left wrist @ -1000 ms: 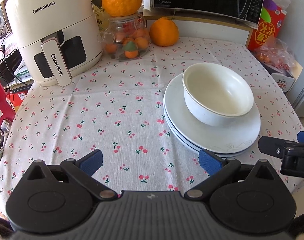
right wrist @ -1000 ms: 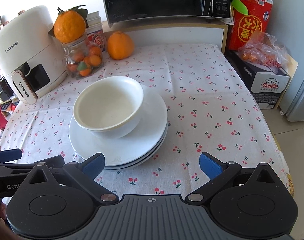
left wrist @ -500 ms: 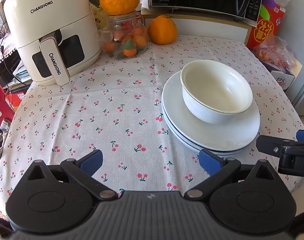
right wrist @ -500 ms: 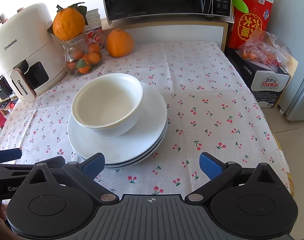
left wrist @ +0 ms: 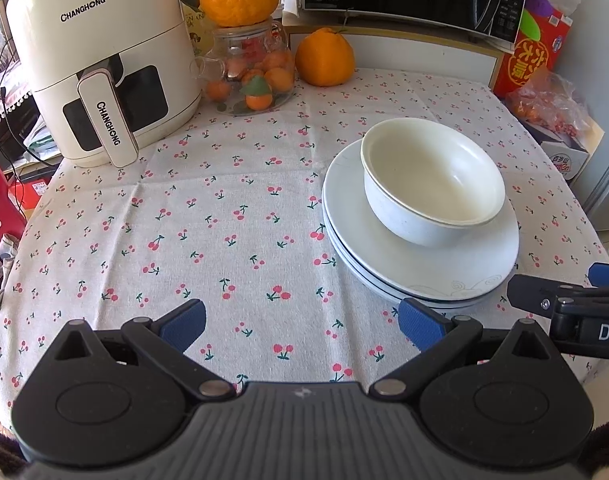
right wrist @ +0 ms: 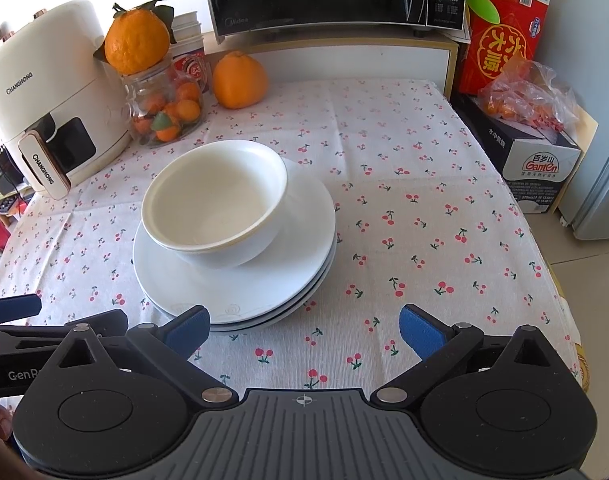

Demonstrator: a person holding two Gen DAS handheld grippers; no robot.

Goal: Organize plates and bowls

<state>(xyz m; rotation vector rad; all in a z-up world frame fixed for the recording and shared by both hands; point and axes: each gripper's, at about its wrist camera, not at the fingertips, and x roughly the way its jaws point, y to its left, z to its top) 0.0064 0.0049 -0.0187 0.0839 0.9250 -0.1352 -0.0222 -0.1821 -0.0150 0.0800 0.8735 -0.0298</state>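
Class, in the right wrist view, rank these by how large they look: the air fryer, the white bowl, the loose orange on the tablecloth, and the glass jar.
1. White bowl and air fryer: too alike to rank; the bowl is nearer.
2. Glass jar.
3. Loose orange: close to the jar, and farther back.

Two matching hand-held claws — black and grey.
Left claw [left wrist: 302, 324] and right claw [right wrist: 304, 326]: blue fingertip pads, ribbed grey housing, round black discs, silver pivot screws.
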